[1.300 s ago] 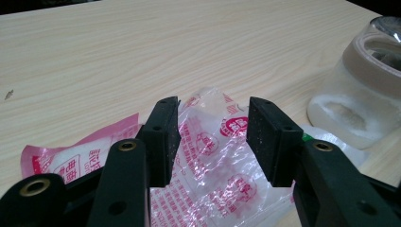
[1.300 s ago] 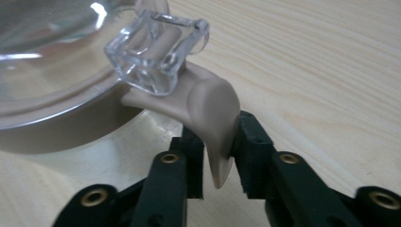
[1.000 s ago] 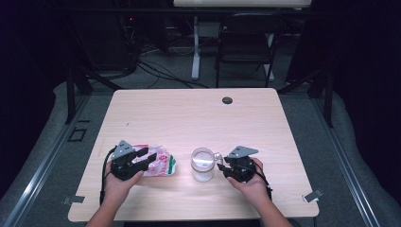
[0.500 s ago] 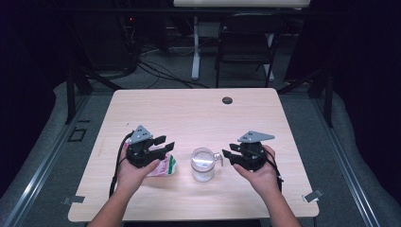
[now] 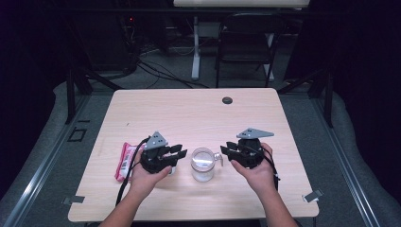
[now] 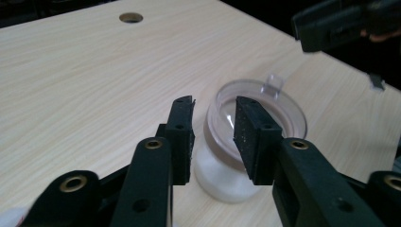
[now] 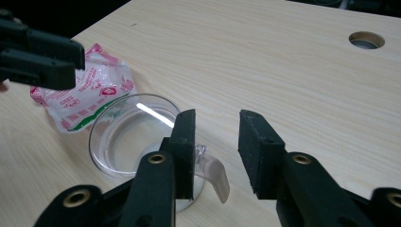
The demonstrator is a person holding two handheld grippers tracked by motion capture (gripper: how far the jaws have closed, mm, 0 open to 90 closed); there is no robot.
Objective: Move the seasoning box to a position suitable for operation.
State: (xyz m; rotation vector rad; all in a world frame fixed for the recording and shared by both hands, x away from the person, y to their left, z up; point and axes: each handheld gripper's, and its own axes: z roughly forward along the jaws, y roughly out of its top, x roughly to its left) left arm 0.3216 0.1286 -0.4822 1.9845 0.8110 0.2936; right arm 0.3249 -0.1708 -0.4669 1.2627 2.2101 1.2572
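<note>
We've left the packet [image 5: 126, 161]; both hand-held grippers, left [image 5: 178, 152] and right [image 5: 227, 149], flank the jar [image 5: 202, 164], jaws narrowing (nothing gripped yet).

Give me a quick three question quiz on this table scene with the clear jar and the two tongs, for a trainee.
1. True or false: the left tongs are clamped on the clear jar.
2. Which thing lies on the table at the person's far left? A) a red and white packet B) a metal spoon C) a blue cup
3. Fill in: the clear tab sticking out from the jar's rim points toward the ____ tongs.

Key:
1. False. The jaws stand apart, above and beside the jar, with nothing between the pads.
2. A, the red and white packet.
3. Right; the right tongs hover close by it, jaws apart.
</note>
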